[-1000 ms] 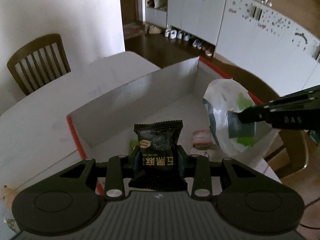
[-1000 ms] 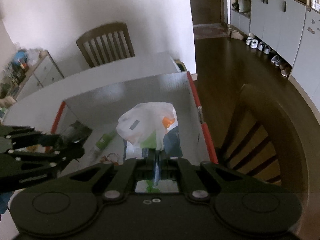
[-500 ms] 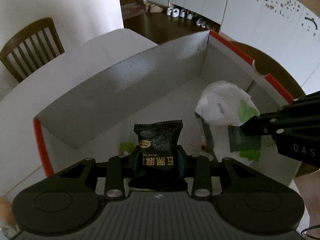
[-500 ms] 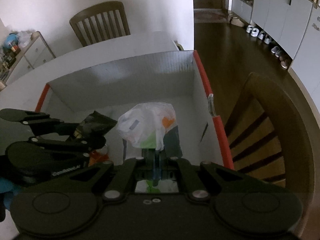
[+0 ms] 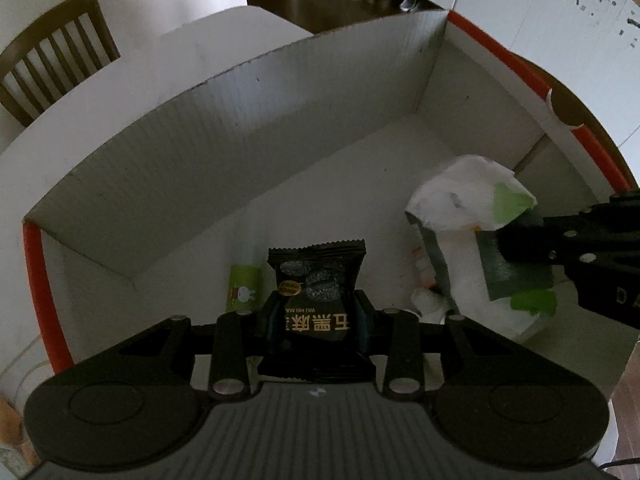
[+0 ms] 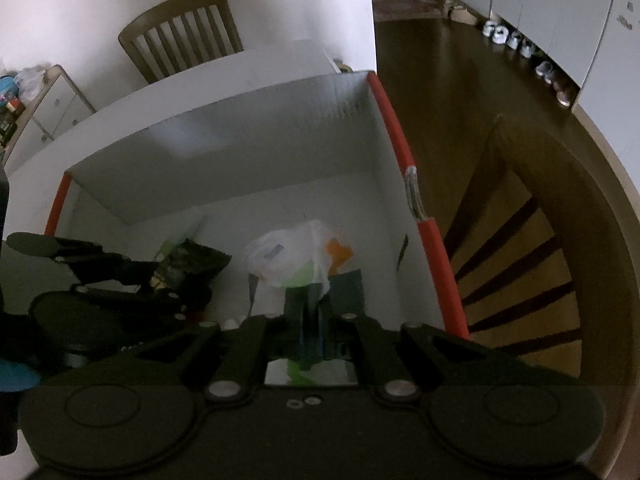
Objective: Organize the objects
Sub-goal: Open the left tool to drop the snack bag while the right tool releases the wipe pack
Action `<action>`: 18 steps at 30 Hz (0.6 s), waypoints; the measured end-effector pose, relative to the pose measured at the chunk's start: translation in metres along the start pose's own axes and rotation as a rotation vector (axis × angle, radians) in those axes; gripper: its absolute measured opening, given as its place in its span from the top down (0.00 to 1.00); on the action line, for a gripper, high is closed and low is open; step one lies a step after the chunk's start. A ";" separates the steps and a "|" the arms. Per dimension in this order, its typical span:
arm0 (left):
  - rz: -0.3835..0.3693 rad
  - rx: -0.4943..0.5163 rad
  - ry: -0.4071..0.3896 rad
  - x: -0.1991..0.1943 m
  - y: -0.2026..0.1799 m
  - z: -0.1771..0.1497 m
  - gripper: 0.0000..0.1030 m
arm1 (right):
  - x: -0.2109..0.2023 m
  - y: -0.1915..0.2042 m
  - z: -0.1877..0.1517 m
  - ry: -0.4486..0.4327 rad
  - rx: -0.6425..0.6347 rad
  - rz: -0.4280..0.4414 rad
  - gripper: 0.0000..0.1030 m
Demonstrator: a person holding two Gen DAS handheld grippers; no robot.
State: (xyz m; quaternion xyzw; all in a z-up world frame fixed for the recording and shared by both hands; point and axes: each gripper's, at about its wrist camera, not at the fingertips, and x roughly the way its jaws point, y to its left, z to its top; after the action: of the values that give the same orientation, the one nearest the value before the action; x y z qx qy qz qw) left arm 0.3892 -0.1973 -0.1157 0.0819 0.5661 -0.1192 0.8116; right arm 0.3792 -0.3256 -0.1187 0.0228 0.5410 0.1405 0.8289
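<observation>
Left wrist view: both tongs hang over the white box (image 5: 280,128).
Left tongs (image 5: 316,312) pinch a black snack packet (image 5: 316,276); right tongs (image 6: 310,312) are pressed together on a white plastic bag (image 6: 288,256).

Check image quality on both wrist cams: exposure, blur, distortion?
Left wrist: dim but sharp; print on the black snack packet in the left tongs is readable; box walls bow from the fisheye, corners vignetted. Right wrist: darker foreground, the plastic bag in the right tongs looks soft, the white wall behind is bright, same barrel distortion.
</observation>
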 end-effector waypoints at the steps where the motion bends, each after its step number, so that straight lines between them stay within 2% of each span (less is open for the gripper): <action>1: 0.002 -0.002 0.009 0.001 0.000 0.000 0.66 | 0.000 -0.001 0.000 0.001 -0.001 0.003 0.96; 4: 0.015 -0.004 0.011 0.001 -0.001 0.001 0.64 | -0.002 -0.002 0.001 0.004 -0.006 0.008 0.95; 8: -0.001 -0.004 -0.028 -0.008 -0.001 0.000 0.41 | -0.006 -0.004 0.002 0.005 -0.003 0.032 0.92; 18: -0.041 -0.021 -0.117 -0.045 0.004 -0.012 0.41 | -0.026 -0.003 -0.004 -0.040 -0.047 0.063 0.87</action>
State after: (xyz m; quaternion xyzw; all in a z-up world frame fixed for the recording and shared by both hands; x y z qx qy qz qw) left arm 0.3648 -0.1853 -0.0773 0.0548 0.5203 -0.1344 0.8415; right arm 0.3668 -0.3356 -0.0978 0.0234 0.5198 0.1787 0.8351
